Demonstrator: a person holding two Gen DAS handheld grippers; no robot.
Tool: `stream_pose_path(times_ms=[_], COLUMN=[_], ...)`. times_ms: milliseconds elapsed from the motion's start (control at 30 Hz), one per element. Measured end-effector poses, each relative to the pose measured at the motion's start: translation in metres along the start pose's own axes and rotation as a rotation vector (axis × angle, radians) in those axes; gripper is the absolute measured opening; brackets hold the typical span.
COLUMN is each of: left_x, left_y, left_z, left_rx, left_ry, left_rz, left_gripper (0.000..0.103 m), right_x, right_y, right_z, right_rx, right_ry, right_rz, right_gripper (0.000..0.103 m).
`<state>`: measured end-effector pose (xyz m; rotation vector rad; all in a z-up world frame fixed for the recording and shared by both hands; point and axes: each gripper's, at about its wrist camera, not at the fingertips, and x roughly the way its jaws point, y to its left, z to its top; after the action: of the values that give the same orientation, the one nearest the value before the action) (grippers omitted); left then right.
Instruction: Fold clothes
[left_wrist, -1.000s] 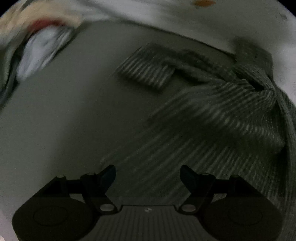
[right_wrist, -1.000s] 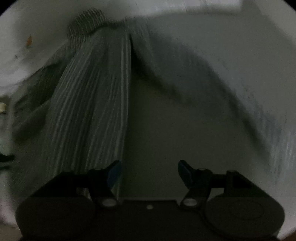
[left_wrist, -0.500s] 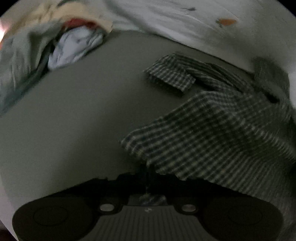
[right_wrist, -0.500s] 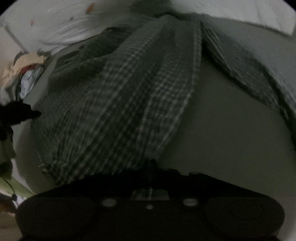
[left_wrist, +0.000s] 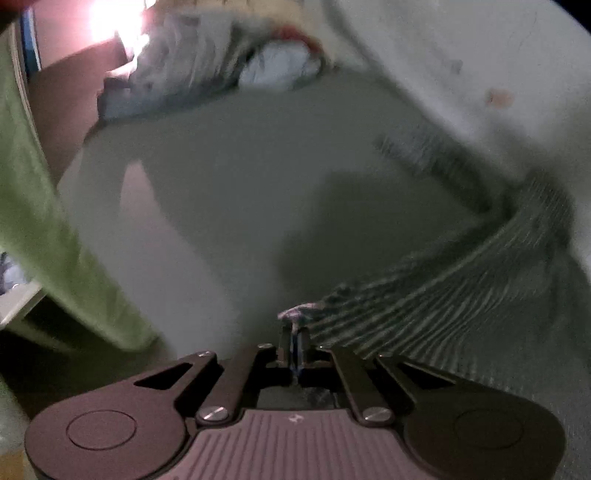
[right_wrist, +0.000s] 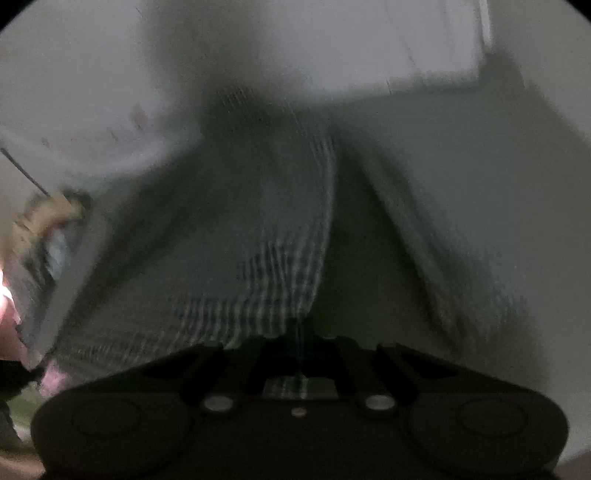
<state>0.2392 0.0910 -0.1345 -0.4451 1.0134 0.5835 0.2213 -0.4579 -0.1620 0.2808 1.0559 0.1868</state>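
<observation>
A dark checked shirt (left_wrist: 461, 280) lies on a grey bed surface (left_wrist: 240, 192) and stretches away to the right in the left wrist view. My left gripper (left_wrist: 294, 332) is shut on its hem corner, lifted off the bed. In the right wrist view the same checked shirt (right_wrist: 269, 258) hangs ahead, blurred. My right gripper (right_wrist: 297, 332) is shut on another part of its hem.
A pile of other clothes (left_wrist: 229, 70) lies at the far left of the bed, also seen in the right wrist view (right_wrist: 44, 229). A green sheet (left_wrist: 40, 229) hangs at the left. A white wall (left_wrist: 461, 55) stands behind the bed.
Both grippers were open above the shirt, then shut on its hem. Now both have lifted and pulled the shirt up and back; the views are blurred by motion.
</observation>
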Motion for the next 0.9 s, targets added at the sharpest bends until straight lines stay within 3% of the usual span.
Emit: stream_pose_path(times_ms=[67,100,133,167,200,233,400,600,667,700,733,833,900], left_x=[0.007,0.005,0.003,0.000,-0.003,-0.007,-0.006,0.003,0.002,0.002,0.001,-0.003,-0.003], left_y=[-0.018,-0.027,-0.036,-0.044,-0.050,-0.056,-0.103,-0.173,-0.190,-0.197,-0.203,-0.211,-0.215], left_z=[-0.006,-0.006,-0.006,-0.005,-0.003,-0.002,0.004,-0.013,-0.019,-0.022,-0.027,-0.034,-0.036], left_rx=[0.091,0.136,0.179,0.192,0.189,0.186,0.201,0.370,0.420,0.441,0.460,0.504,0.522], left_ry=[0.013,0.001,-0.017,-0.036,-0.055,-0.075,-0.102,-0.068,-0.068,-0.068,-0.066,-0.066,-0.066], left_rz=[0.078,0.101,0.119,0.108,0.080,0.052,-0.071,-0.133,-0.145,-0.149,-0.155,-0.156,-0.152], left_gripper=[0.018,0.024,0.037,0.058,0.068,0.079,0.086,0.086,0.086,0.086,0.086,0.086,0.086], right_x=[0.012,0.016,0.017,0.013,0.006,-0.002,-0.016,0.016,0.025,0.029,0.030,0.018,-0.004], right_y=[-0.007,-0.011,-0.016,-0.024,-0.033,-0.044,-0.093,-0.113,-0.109,-0.108,-0.109,-0.117,-0.121], right_z=[-0.011,-0.017,-0.020,-0.020,-0.019,-0.017,-0.004,0.008,0.013,0.015,0.018,0.027,0.042], right_rx=[0.003,0.013,0.035,0.082,0.129,0.171,0.357,0.370,0.333,0.317,0.307,0.230,0.114], right_ry=[0.041,0.055,0.056,0.035,0.000,-0.056,-0.246,-0.258,-0.268,-0.271,-0.261,-0.282,-0.353], right_rz=[-0.058,-0.085,-0.099,-0.089,-0.086,-0.094,-0.171,-0.316,-0.357,-0.362,-0.352,-0.332,-0.442], right_gripper=[0.008,0.015,0.029,0.040,0.052,0.052,0.065,0.066,0.063,0.042,0.006,0.000,0.000])
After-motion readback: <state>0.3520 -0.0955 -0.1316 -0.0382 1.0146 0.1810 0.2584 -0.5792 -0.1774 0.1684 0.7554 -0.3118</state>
